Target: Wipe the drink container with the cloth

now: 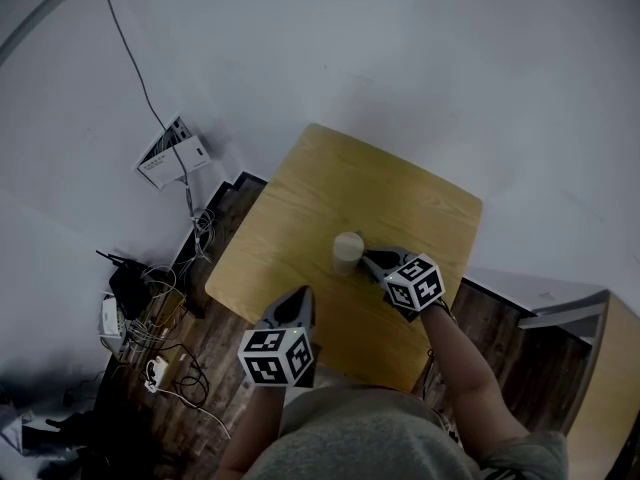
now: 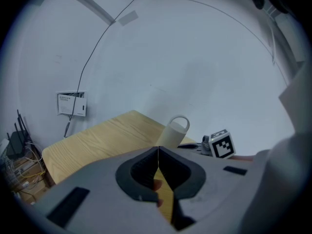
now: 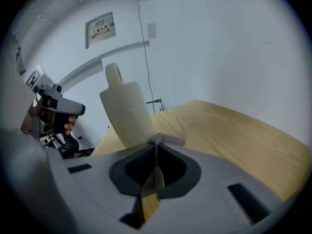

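A cream drink container (image 1: 347, 251) with a loop handle on its lid stands upright near the middle of the wooden table (image 1: 300, 208). My right gripper (image 1: 368, 258) is at its right side, shut on a thin grey cloth (image 3: 165, 140). In the right gripper view the container (image 3: 127, 113) fills the space just past the jaws, and the cloth's bunched tip lies against its lower wall. My left gripper (image 1: 303, 294) hovers over the table's near edge, apart from the container (image 2: 173, 132). Its jaws (image 2: 158, 149) are shut with nothing between them.
The table is small, with edges close on all sides. A router and tangled cables (image 1: 140, 308) lie on the dark floor at the left. A white box (image 1: 170, 154) with a cable hangs on the wall. Pale furniture (image 1: 590, 368) stands at the right.
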Available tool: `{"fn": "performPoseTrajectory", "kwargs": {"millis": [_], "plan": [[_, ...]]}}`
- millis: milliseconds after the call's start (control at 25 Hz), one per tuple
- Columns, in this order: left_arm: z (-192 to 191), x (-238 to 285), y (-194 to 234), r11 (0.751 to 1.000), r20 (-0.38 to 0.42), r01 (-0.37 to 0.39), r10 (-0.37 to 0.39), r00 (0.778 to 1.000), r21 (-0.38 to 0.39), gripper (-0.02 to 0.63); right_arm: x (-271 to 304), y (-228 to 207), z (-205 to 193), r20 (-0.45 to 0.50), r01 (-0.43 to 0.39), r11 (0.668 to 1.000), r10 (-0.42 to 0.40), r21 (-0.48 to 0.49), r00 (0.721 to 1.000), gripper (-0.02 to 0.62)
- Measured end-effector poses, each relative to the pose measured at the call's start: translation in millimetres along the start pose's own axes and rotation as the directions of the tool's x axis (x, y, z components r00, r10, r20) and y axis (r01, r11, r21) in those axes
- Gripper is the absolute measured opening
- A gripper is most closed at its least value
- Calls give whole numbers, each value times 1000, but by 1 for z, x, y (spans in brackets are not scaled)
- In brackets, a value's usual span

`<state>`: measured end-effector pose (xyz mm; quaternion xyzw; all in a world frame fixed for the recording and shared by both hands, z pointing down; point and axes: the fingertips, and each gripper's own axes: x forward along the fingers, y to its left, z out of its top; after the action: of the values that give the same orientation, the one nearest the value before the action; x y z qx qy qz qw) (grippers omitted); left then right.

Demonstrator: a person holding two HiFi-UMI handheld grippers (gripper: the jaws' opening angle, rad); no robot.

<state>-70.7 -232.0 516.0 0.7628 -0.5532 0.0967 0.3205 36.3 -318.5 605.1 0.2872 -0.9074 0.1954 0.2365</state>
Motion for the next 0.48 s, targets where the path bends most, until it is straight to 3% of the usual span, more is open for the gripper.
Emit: {"fn": "performPoseTrajectory", "kwargs": {"millis": [240, 480], "plan": [[-2, -1, -3, 1000, 0, 7, -7, 1000, 4, 3, 0, -1, -13, -13, 45, 999, -45, 8, 999, 12], [-1, -4, -7, 1000, 9, 12, -12, 1000, 11, 3, -26, -2, -7, 54, 129, 992, -129, 19, 990, 12]]}}
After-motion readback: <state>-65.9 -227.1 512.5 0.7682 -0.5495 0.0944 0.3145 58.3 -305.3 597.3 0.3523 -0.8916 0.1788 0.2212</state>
